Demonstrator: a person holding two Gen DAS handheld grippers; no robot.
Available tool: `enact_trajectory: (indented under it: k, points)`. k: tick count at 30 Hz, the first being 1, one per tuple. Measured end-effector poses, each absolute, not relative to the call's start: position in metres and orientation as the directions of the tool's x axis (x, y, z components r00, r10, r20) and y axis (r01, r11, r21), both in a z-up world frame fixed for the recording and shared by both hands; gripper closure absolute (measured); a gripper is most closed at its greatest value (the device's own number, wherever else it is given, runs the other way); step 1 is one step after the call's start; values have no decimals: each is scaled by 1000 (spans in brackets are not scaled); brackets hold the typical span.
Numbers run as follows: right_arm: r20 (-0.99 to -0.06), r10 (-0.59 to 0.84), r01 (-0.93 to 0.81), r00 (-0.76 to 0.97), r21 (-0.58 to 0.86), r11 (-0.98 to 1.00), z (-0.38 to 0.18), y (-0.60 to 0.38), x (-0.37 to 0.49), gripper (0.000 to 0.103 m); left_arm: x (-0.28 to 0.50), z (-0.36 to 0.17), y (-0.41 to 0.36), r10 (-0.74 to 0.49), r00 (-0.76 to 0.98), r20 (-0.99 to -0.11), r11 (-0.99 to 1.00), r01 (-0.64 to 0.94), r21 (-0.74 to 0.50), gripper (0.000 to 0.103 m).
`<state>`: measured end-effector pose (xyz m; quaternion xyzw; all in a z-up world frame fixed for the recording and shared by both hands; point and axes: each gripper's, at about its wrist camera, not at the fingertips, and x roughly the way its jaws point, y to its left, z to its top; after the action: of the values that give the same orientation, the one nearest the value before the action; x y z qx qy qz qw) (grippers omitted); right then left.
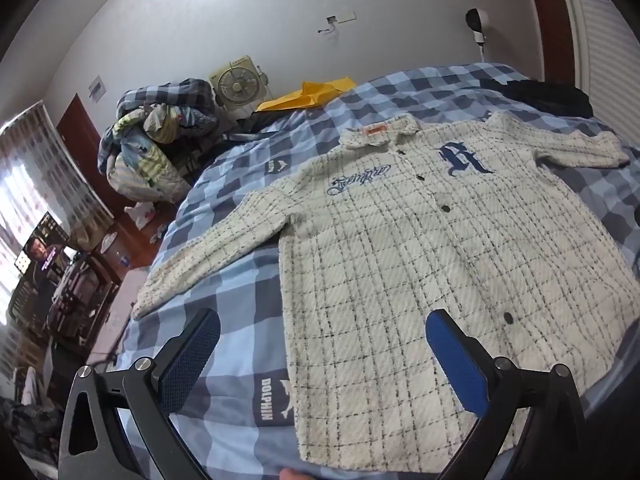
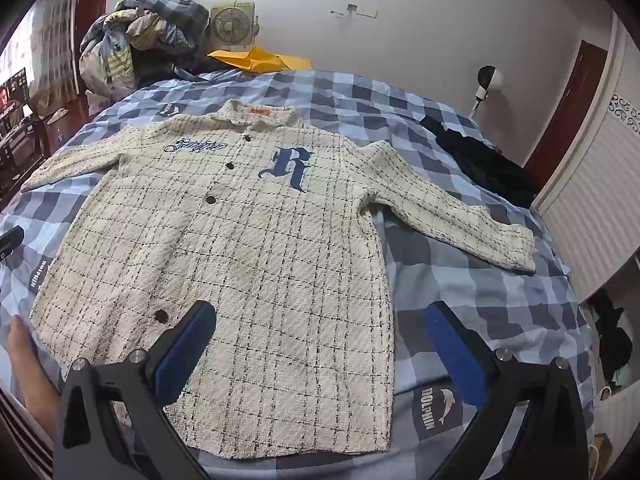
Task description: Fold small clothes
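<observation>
A cream checked shirt (image 1: 400,248) with a blue "R" patch and dark snaps lies flat, front up, sleeves spread, on a blue checked bed sheet (image 1: 224,280). It also shows in the right wrist view (image 2: 240,240). My left gripper (image 1: 320,344) is open and empty above the shirt's lower left hem, one finger over the sheet, one over the shirt. My right gripper (image 2: 320,340) is open and empty above the shirt's lower right hem. The left gripper's tip (image 2: 10,240) shows at the left edge of the right wrist view.
A pile of bedding and clothes (image 1: 156,136) sits at the bed's far left. A fan (image 1: 236,86) and a yellow cloth (image 1: 308,94) are behind the bed. A black garment (image 2: 480,160) lies at the far right. A wardrobe (image 2: 600,200) stands on the right.
</observation>
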<state>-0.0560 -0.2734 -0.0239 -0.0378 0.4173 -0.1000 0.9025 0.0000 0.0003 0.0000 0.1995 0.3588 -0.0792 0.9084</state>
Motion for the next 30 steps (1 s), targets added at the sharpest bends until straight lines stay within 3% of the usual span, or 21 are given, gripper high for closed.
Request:
enact_trajectory:
  k: [30]
  points:
    - [-758, -215, 156, 615, -150, 976, -28, -275, -53, 1, 5, -1, 6, 0, 708, -706, 916, 284, 284, 0]
